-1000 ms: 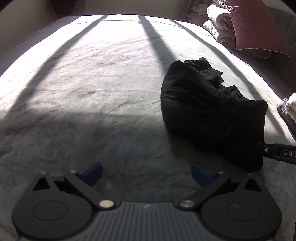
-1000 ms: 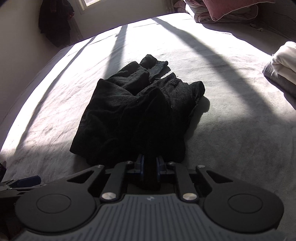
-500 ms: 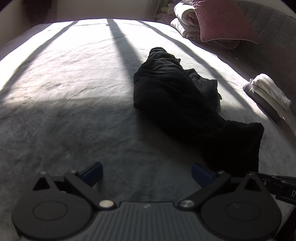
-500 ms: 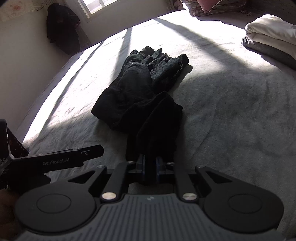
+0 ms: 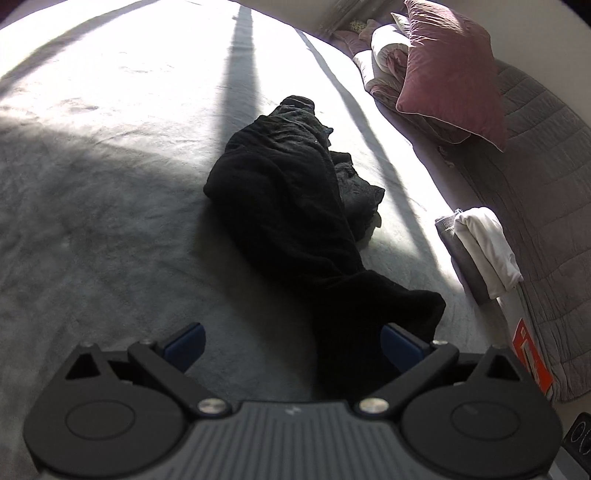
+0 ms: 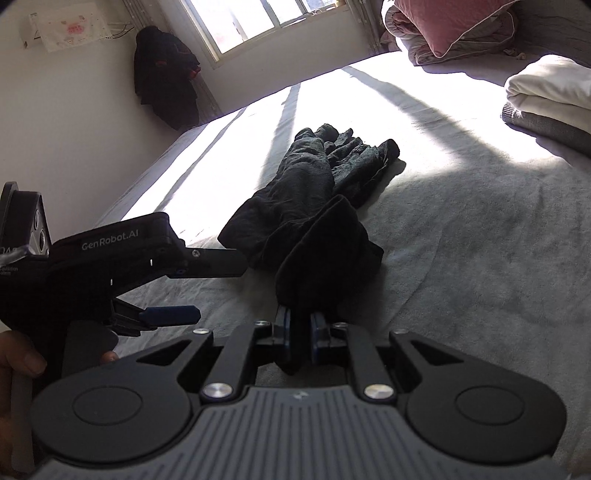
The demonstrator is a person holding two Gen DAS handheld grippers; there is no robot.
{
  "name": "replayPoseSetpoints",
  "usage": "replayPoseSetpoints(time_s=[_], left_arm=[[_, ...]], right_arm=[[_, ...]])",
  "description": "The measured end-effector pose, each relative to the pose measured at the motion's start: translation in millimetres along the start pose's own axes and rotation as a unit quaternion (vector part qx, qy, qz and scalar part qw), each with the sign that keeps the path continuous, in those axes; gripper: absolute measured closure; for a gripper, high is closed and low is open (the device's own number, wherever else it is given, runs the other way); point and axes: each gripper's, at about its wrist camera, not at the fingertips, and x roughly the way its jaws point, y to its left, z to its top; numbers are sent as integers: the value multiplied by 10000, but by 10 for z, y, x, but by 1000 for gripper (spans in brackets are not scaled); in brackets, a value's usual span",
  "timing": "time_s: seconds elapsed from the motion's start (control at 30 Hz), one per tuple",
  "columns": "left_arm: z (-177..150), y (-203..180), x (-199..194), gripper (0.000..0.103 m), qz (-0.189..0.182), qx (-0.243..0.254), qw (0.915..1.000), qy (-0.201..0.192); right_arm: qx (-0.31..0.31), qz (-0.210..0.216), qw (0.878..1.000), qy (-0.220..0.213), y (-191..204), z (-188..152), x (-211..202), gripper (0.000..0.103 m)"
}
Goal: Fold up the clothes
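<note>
Setting: sunlit grey bed cover (image 5: 92,221) striped with window shadows, a window (image 6: 258,22) at the far wall.
Right gripper: the right gripper (image 6: 298,328) had its jaws nearly together, clamped on a bunched end of the black garment (image 6: 314,221); the cloth rose out of the pads and ran away from the camera.
Left gripper: the left gripper (image 5: 291,345) stood wide apart with nothing between its blue pads (image 5: 184,341); the near end of the garment lay just beside its right pad, and I could not tell whether it touched.
Garment position: it lay stretched in a long rumpled rope across the middle of the bed, near end at the grippers, far end crumpled in the sunlight.
Handling: it looked soft, limp and light, likely a thin knit that would sag and twist under its own weight; not fragile, not slippery against the napped cover.
Where to grip: judging by the lie, a second corner or hem near the held end would suit the free gripper, so the cloth could be spread flat.
Surroundings: a folded white and grey stack (image 5: 480,251) sat well apart at the bed's edge, with a pink pillow (image 5: 450,66) beyond.
</note>
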Motion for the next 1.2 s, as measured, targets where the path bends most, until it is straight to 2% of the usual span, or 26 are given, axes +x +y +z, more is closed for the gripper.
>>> replayPoseSetpoints(time_s=[0.1,0.23,0.37,0.5,0.53,0.6,0.63,0.67,0.7,0.77,0.9,1.0,1.2], left_arm=[[29,-136,-6,5,-262,-97,9996,90],[24,-390,-4,5,-591,37,9980,213],[-28,-593,93,7,-651,183,9967,444],[-68,-677,224,32,-595,116,9960,649],[-80,-684,257,36,-573,90,9958,706],[-112,-712,298,53,-505,157,9957,754],[-128,-724,308,57,-460,208,9958,759],[-140,-730,299,66,-382,277,9963,720],[-149,-733,282,83,-287,358,9968,659],[-159,-721,227,95,-110,475,9975,513],[-135,-615,24,98,170,503,9985,117],[-101,-509,-155,99,466,511,9974,-204],[-57,-236,-547,99,963,576,9908,-756]], right_arm=[[6,113,9999,42,-73,25,-19,90],[166,253,9995,103,-171,48,-30,90],[251,371,9989,122,-216,66,-28,90],[167,369,9991,147,-223,57,-29,90],[106,344,9992,145,-221,55,-29,90],[16,304,9994,142,-225,48,-29,90],[7,300,9994,143,-239,38,-28,90],[18,300,9995,140,-256,33,-31,90],[30,300,9995,136,-273,29,-34,90],[50,342,9993,137,-305,22,-40,90],[53,509,9986,100,-328,6,-72,89],[-70,508,9987,49,-298,-14,-88,84],[-31,508,9987,90,-310,-26,-77,84]])
